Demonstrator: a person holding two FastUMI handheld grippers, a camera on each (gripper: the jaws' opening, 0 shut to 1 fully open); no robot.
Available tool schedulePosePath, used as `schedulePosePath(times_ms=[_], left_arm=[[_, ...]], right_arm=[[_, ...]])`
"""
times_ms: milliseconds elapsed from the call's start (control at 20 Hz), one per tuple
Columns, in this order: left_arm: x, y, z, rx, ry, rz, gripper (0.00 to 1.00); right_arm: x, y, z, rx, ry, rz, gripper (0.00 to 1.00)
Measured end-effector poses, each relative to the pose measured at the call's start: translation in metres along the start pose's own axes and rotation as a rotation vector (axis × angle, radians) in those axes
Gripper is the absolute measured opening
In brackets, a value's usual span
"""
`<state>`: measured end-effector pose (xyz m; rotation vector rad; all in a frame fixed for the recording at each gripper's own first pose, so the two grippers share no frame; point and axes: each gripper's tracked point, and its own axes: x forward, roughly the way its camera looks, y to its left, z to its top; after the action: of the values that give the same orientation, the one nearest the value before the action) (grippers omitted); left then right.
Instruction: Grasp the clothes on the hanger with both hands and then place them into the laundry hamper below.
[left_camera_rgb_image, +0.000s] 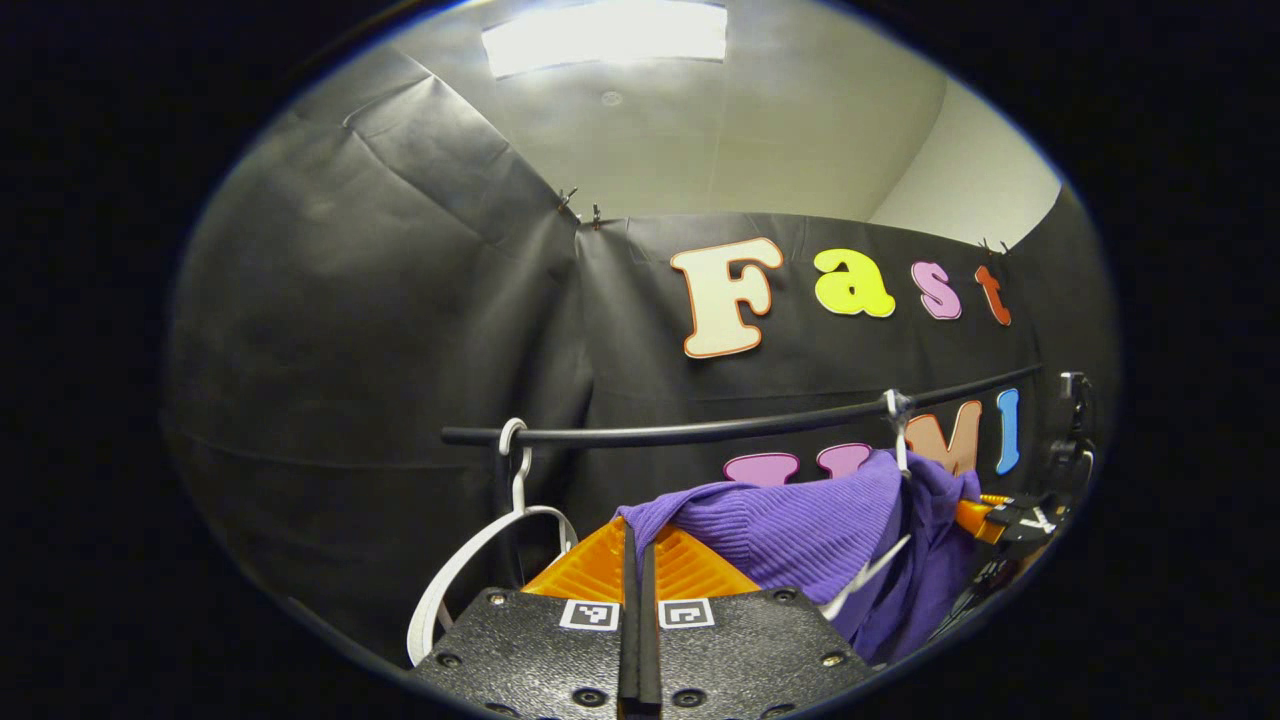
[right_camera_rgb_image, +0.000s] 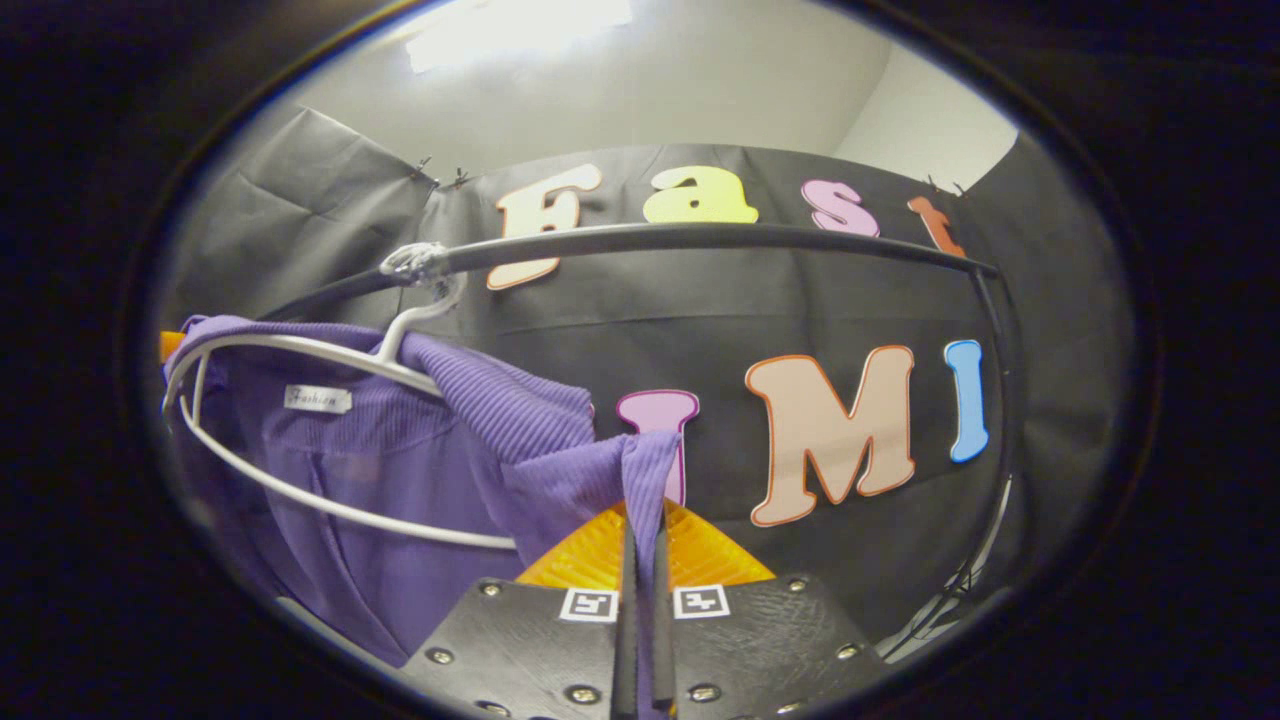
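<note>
at the rail (left_camera_rgb_image: 740, 428), a black bar running across the booth in front of the dark cloth wall, i see the purple ribbed top (left_camera_rgb_image: 820, 530) hanging on a white hanger (right_camera_rgb_image: 330, 500). the hanger's hook is over the rail, seen at the upper left of the right gripper view, and the garment's collar with a small white label (right_camera_rgb_image: 317, 399) sits inside the hanger's loop.

in the left gripper view my left gripper (left_camera_rgb_image: 640, 560) has its fingers drawn together with one end of the purple fabric draped over their far tips; the cloth seems pinched there, though the fold hides the exact contact. a second white hanger (left_camera_rgb_image: 470, 560) hangs bare from the rail just to the left of those fingers. at the far right of that view the right gripper (left_camera_rgb_image: 1010, 517) meets the other end of the garment.

in the right gripper view the fingers of my right gripper (right_camera_rgb_image: 643, 530) are closed on a strip of the purple cloth, which runs down between them toward the camera. the top is stretched between the two grippers, up at rail height.

a ceiling light panel (left_camera_rgb_image: 605, 35) glows overhead.
</note>
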<state>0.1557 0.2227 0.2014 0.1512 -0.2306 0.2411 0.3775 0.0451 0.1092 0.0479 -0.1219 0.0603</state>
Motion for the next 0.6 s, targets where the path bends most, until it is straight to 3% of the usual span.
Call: schedulePosePath(times_ms=[200,600], left_arm=[[0.024,-0.002,-0.004,0.010,0.009,-0.011,0.00],[0.074,-0.030,-0.076,-0.100,0.153,-0.138,0.00]], right_arm=[[0.026,-0.023,0.022,-0.050,-0.016,-0.046,0.06],[0.083,-0.049,-0.006,-0.127,0.059,-0.130,0.06]])
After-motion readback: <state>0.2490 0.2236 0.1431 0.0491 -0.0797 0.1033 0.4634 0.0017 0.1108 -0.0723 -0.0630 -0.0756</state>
